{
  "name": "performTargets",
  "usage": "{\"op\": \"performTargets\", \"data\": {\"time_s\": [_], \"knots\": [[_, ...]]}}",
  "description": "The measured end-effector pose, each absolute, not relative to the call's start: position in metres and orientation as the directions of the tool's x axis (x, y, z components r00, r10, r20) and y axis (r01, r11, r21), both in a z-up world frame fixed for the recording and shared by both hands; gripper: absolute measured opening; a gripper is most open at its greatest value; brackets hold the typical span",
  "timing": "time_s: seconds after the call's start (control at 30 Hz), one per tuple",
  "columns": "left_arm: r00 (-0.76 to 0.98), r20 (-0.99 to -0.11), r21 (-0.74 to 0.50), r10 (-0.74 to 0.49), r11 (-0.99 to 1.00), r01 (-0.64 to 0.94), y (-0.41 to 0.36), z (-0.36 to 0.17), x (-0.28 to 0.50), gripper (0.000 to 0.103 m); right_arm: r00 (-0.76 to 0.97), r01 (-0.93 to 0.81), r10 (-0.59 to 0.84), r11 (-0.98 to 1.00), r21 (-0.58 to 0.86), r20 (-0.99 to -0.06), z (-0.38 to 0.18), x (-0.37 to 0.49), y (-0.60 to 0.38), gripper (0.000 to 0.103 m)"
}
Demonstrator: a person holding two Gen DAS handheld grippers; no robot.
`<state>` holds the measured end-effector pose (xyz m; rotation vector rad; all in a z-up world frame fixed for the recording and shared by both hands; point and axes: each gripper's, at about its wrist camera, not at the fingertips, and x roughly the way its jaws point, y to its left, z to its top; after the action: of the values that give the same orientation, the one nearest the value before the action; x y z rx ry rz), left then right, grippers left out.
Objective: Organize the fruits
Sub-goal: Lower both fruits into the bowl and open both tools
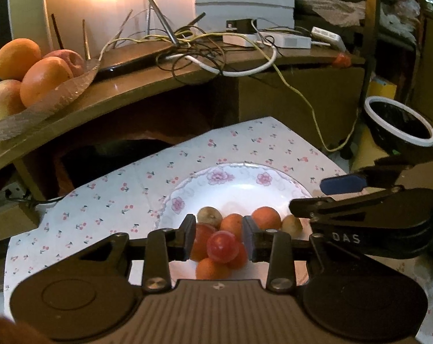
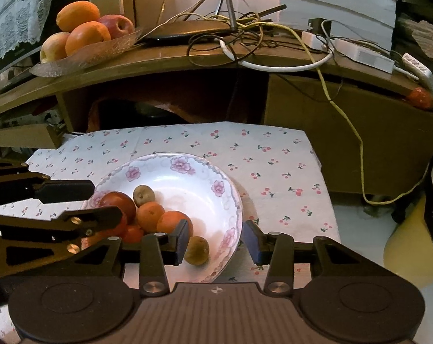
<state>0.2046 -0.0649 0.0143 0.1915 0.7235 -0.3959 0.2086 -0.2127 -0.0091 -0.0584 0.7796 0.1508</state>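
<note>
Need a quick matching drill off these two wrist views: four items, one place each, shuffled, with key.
Items:
1. red fruit
2. brown fruit
3. glass tray
4. floral plate

Places:
A. on the cherry-print cloth
B. between the open fingers of the left tool, on top of the pile
C. on the wooden shelf, loaded with oranges and apples
D. alone near the plate's rim, just ahead of the right tool

Pairs: 1-B, 2-D, 3-C, 4-A
</note>
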Motion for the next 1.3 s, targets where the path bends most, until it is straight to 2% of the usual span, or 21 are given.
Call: {"op": "performTargets", "data": {"time_s": [0.37,0.77,1.1,1.23,1.3], "knots": [[0.695,-0.687,0.071,-0.213,0.932,0.356,-0.053,0.008,0.209,0.042,0.703,-0.151,0.107,0.989,0.0,-0.703,-0.008,0.208,-0.215,0.043],[0.701,-0.676,0.06,-0.228,0.931,0.36,-0.053,0.016,0.198,0.044,0.709,-0.151,0.107,0.988,-0.002,-0.697,-0.004,0.202,-0.215,0.044],[0.722,-0.665,0.048,-0.192,0.953,0.298,-0.043,0.021,0.171,0.055,0.716,-0.153,0.117,0.988,0.009,-0.688,0.004,0.179,-0.211,0.044],[0.73,-0.665,0.066,-0.159,0.961,0.27,-0.042,0.018,0.154,0.071,0.72,-0.153,0.125,0.988,0.018,-0.683,0.007,0.163,-0.208,0.05],[0.73,-0.668,0.077,-0.143,0.963,0.259,-0.041,0.016,0.146,0.072,0.725,-0.157,0.128,0.987,0.018,-0.677,0.009,0.154,-0.207,0.051]]}}
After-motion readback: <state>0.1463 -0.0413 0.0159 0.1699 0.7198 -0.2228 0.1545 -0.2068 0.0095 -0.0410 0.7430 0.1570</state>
